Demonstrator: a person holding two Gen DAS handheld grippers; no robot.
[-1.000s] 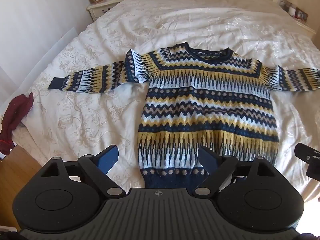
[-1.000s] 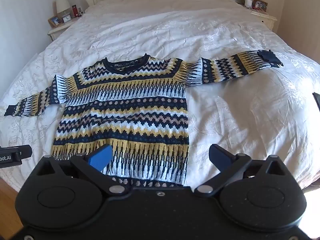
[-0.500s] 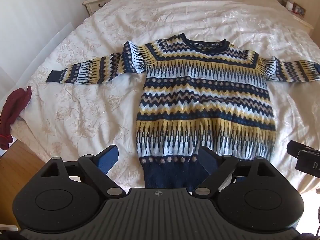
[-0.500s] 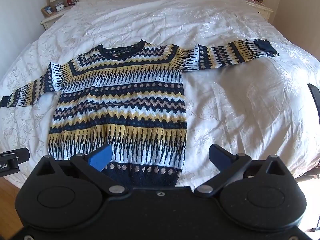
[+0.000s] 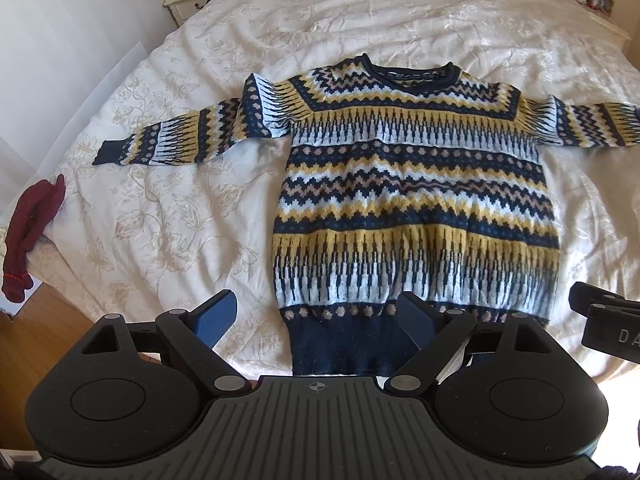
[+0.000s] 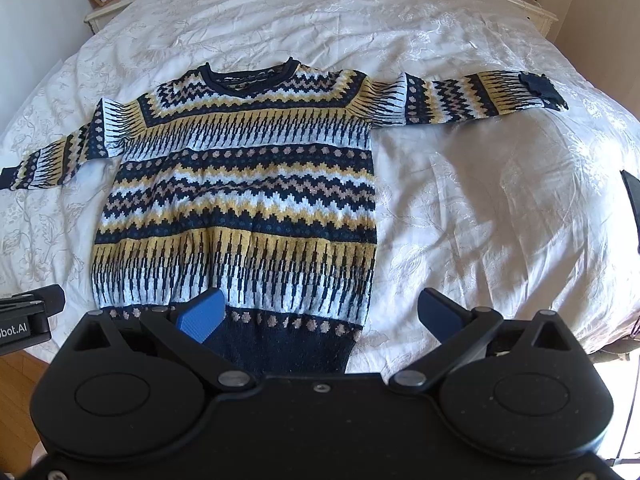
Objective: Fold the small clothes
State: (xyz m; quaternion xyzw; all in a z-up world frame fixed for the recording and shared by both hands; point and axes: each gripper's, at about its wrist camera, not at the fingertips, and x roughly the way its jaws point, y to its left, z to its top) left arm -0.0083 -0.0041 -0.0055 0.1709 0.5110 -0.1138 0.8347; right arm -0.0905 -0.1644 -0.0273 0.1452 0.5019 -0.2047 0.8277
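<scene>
Both views now look lower down the big white flowered bed, so the bedside tables have slid toward the top edge. Lots of bare bed lies on each side of the knitted jumper with navy, yellow and white zigzag stripes. It lies flat, sleeves spread wide, its dark hem near the bed's front edge. A dark red cloth hangs off the side. The left tool and right tool hang over the hem, spread wide, gripping nothing.
</scene>
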